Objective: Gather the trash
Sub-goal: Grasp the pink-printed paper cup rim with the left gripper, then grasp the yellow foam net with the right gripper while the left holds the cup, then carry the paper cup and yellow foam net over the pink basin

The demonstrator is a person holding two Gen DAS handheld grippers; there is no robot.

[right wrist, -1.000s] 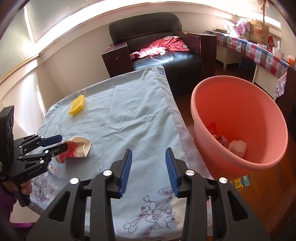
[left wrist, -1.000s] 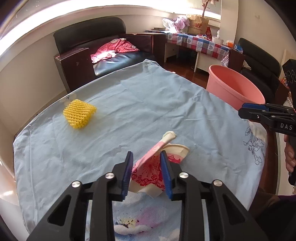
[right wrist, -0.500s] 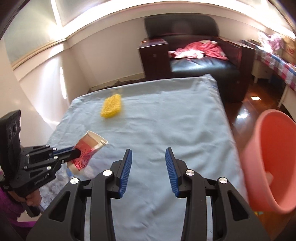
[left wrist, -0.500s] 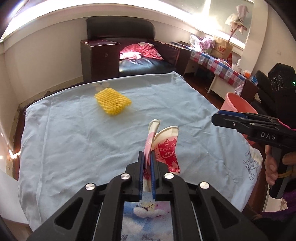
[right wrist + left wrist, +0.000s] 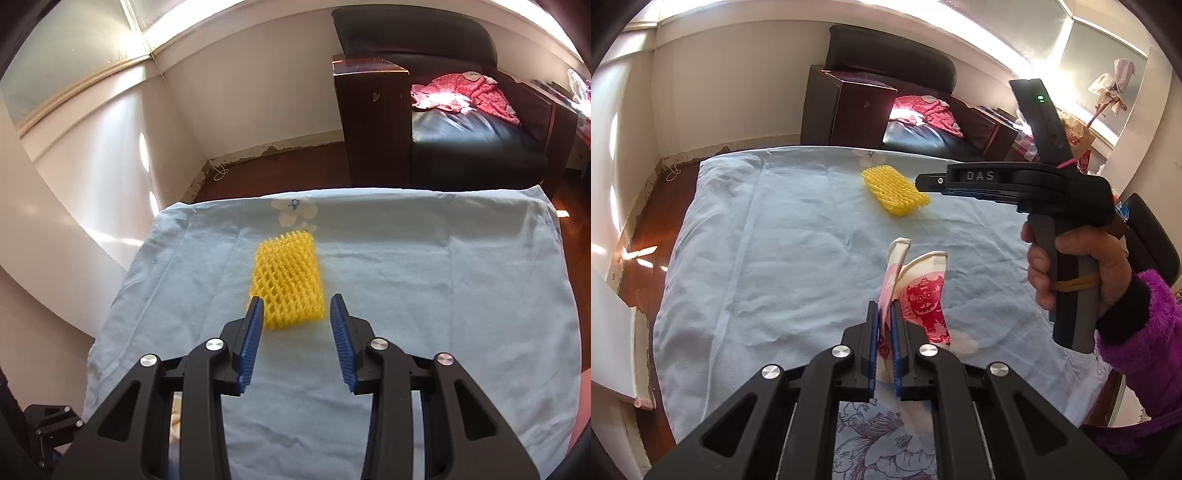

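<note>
The left gripper (image 5: 884, 314) has clamped its jaws on the wall of the crushed paper cup (image 5: 923, 295), which a second ago lay loose between parted pads, and the cup now stands up from the blue tablecloth (image 5: 775, 258) instead of lying flat; the right gripper (image 5: 297, 308), jaws apart as before, has swung away from the pink bucket, which has left its view, and now points at the yellow foam net (image 5: 288, 277), its fingertips either side of the net's near edge.
</note>
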